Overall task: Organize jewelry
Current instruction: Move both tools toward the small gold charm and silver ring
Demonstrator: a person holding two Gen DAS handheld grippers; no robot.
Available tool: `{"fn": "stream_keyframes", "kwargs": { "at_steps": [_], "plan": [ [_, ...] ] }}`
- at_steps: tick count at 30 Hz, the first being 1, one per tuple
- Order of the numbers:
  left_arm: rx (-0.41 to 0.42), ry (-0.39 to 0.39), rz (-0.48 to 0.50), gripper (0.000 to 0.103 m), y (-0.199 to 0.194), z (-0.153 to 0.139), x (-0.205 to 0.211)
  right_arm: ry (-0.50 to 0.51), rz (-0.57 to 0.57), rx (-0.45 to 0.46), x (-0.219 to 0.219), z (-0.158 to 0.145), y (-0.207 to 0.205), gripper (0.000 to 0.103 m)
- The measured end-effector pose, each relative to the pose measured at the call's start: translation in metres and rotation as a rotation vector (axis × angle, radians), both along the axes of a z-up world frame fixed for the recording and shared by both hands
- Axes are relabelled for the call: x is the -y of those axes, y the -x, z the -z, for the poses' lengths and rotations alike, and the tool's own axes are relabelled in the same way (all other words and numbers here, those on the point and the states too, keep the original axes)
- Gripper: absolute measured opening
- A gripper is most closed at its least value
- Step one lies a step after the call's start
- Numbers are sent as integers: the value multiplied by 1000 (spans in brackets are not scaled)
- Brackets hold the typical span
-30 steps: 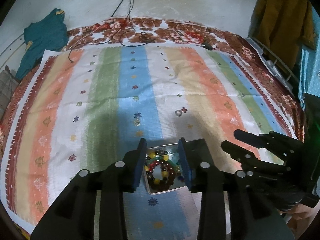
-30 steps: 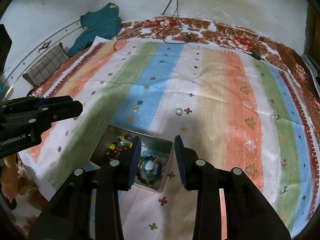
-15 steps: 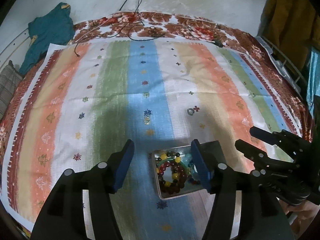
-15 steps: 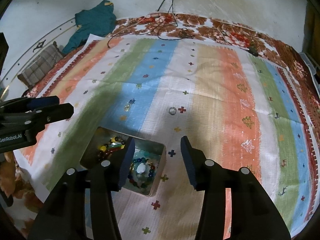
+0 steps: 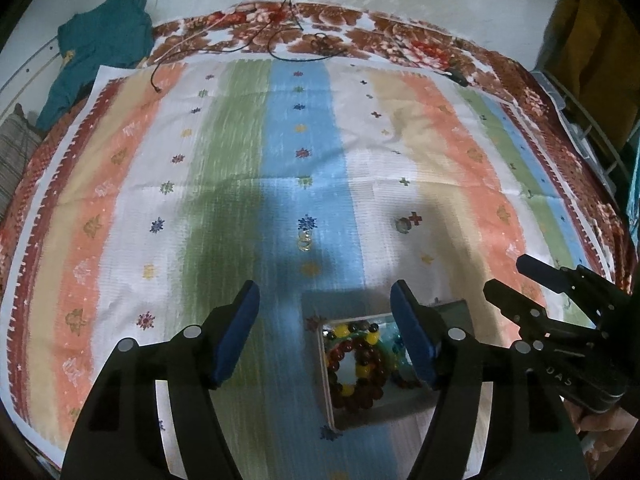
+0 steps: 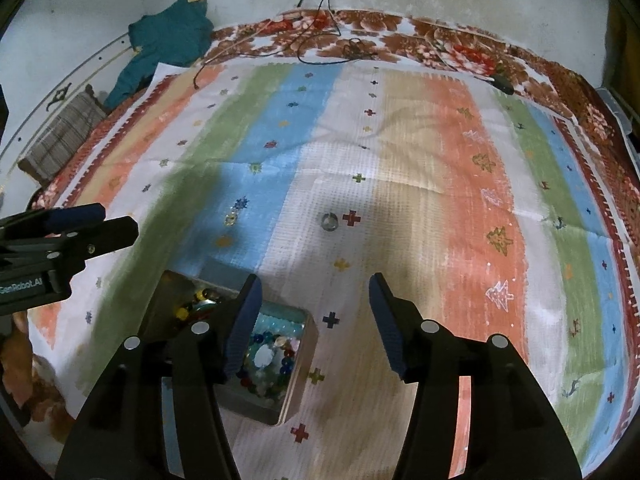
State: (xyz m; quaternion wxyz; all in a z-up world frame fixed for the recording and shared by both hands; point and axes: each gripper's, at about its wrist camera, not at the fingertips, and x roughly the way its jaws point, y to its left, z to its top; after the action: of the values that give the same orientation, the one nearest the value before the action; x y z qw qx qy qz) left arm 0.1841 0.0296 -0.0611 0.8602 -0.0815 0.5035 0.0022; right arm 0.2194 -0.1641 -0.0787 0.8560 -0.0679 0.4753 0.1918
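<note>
A metal tin [image 5: 325, 376] [image 6: 298, 364] lies on the striped cloth and holds bead bracelets: a red, brown and yellow one [image 5: 358, 368] and a blue-green one [image 6: 266, 358]. A silver ring [image 5: 402, 225] [image 6: 329, 221] lies on the white stripe beside a red cross. A small pair of clear earrings [image 5: 304, 239] [image 6: 231, 219] lies on the blue stripe. My left gripper [image 5: 324, 332] is open and empty above the tin's near-left side. My right gripper [image 6: 316, 318] is open and empty, just right of the tin.
The striped cloth [image 5: 440, 152] covers a floral bedspread [image 5: 400, 40]. A teal garment [image 5: 104, 36] and a checked cushion [image 6: 64, 140] lie at the far left. Black cables [image 5: 288, 28] trail at the far edge by the wall.
Both grippers have opened wide and drawn back from the tin. The bracelets now lie in the tin, clear of the fingers.
</note>
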Motion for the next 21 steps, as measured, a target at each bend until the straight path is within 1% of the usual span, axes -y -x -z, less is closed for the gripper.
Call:
{"fn": "stream_keyframes", "kwargs": {
  "at_steps": [4,8,21],
  "plan": [
    [-23,18,-2,68,-10,9,-1,-10,-10,-14,-4,3,-6,56],
    [-34,9,-11,68,-19,15,-3,7,-24,-16,-9,7,-12,56],
    [-62,10,-37,67,-43,33,-12,30,-12,-33,-9,26,-42,56]
  ]
}}
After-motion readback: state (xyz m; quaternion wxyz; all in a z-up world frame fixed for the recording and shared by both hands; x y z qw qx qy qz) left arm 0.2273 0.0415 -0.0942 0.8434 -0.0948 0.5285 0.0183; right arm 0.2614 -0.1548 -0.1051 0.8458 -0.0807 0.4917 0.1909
